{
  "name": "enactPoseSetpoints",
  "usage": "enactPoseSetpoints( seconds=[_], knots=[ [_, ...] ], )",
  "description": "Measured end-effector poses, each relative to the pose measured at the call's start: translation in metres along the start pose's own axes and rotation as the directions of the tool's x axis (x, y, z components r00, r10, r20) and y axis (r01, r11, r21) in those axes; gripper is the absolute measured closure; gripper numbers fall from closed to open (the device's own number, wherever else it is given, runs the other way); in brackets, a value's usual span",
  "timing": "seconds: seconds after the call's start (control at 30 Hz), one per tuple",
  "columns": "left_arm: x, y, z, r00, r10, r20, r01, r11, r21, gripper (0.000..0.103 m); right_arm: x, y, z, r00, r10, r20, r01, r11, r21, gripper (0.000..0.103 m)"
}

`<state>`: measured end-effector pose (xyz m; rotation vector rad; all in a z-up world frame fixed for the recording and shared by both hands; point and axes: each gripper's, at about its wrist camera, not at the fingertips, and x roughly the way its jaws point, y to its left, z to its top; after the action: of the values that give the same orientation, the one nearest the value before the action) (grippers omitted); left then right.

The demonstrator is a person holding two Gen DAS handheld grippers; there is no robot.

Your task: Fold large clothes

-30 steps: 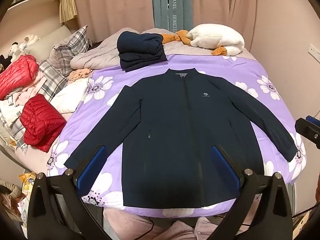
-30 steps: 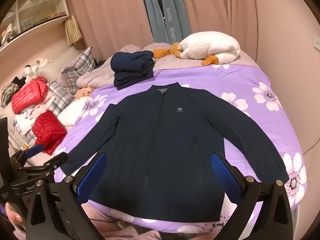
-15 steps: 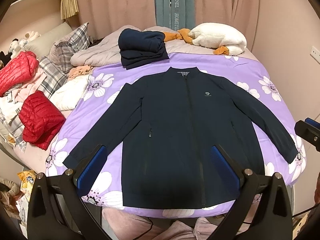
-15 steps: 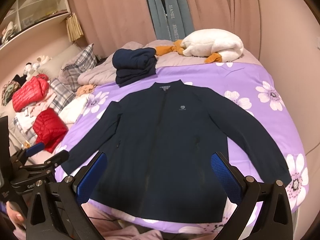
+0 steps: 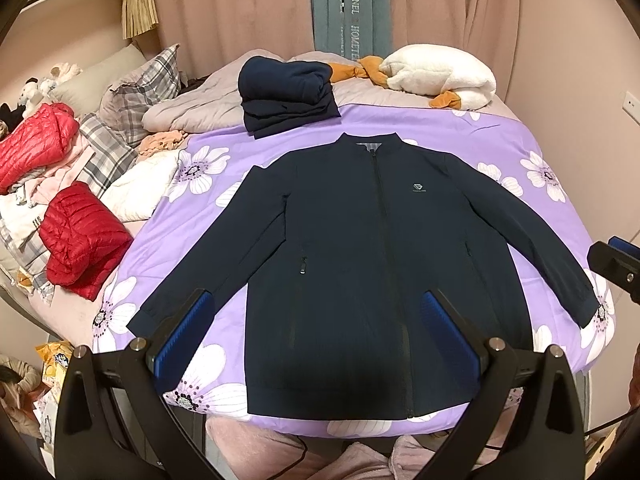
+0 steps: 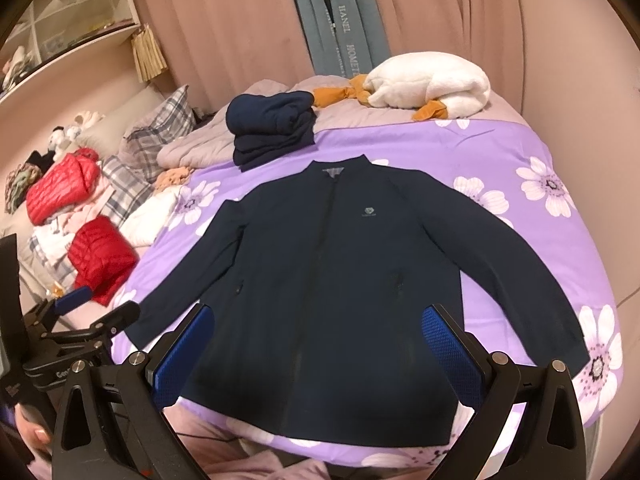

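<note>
Navy jacket (image 5: pixel 372 272) lies flat, front up, zipped, sleeves spread, on the purple floral sheet (image 5: pixel 208 216) of the bed. Left tongs (image 5: pixel 316 336) and right tongs (image 6: pixel 316 348) both gape wide, empty, above the hem. Folded navy stack (image 5: pixel 286 96) beyond the collar.

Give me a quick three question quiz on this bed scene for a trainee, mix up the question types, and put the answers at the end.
1. True or false: the jacket lies flat, front up, both sleeves spread.
2. What sits just beyond the collar? A) red puffer B) folded navy stack C) white plush
3. Fill in: both the left gripper and right gripper are ____ and hold nothing.

Key: 1 true. 2 B, the navy stack. 3 open.
</note>
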<state>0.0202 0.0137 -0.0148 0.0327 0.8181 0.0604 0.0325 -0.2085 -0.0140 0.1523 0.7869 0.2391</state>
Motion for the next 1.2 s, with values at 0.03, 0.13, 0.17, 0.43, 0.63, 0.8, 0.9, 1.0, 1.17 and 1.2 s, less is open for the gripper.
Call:
enactPoseSetpoints(
  seconds=[0.03,0.13,0.17,0.43,0.63,0.8,0.9,1.0,1.17,1.2],
  knots=[
    [0.0001,0.0003,-0.0002,1.0,0.003,0.001,-0.003,1.0,0.001,0.0,0.0003,0.0001,-0.0003,1.0,0.0,-0.002,0.0,1.0,0.0,0.0],
    [-0.0004,0.0001,-0.0007,1.0,0.005,0.002,-0.005,1.0,0.002,0.0,0.0005,0.0002,-0.0004,1.0,0.0,-0.002,0.0,1.0,-0.002,0.0],
    [-0.0006,0.0003,-0.0008,1.0,0.006,0.003,-0.006,1.0,0.002,0.0,0.0005,-0.0001,-0.0002,1.0,-0.001,-0.001,0.001,1.0,-0.003,0.0],
    [-0.0017,0.0043,-0.001,1.0,0.025,0.008,-0.025,1.0,-0.005,0.0,0.0019,-0.0031,0.0015,1.0,0.008,-0.01,-0.008,1.0,-0.001,0.0],
    [-0.0025,0.0054,-0.0001,1.0,0.027,0.009,-0.027,1.0,-0.011,0.0,0.0019,0.0012,0.0028,1.0,0.011,-0.01,-0.011,1.0,-0.016,0.0],
    [-0.0033,0.0056,0.001,0.999,0.035,0.01,-0.035,0.999,-0.013,0.0,0.0032,0.0048,0.0019,1.0,0.012,-0.013,-0.012,1.0,-0.025,0.0],
    [-0.0037,0.0064,0.0013,0.999,0.034,0.012,-0.034,0.999,-0.012,0.0,0.004,0.0056,0.0019,1.0,0.009,-0.018,-0.01,1.0,-0.029,0.0],
    [-0.0037,0.0069,0.0019,0.999,0.032,0.013,-0.032,0.999,-0.012,0.0,0.0042,0.006,0.0022,1.0,0.009,-0.017,-0.009,1.0,-0.029,0.0],
    [-0.0048,0.0071,0.0045,0.999,0.033,0.014,-0.033,0.999,-0.009,0.0,0.0044,0.0063,0.002,1.0,0.01,-0.018,-0.01,1.0,-0.029,0.0],
    [-0.0049,0.0076,0.005,0.999,0.033,0.015,-0.033,0.999,-0.008,0.0,0.0042,0.0063,0.0018,1.0,0.009,-0.017,-0.009,1.0,-0.03,0.0]
  ],
)
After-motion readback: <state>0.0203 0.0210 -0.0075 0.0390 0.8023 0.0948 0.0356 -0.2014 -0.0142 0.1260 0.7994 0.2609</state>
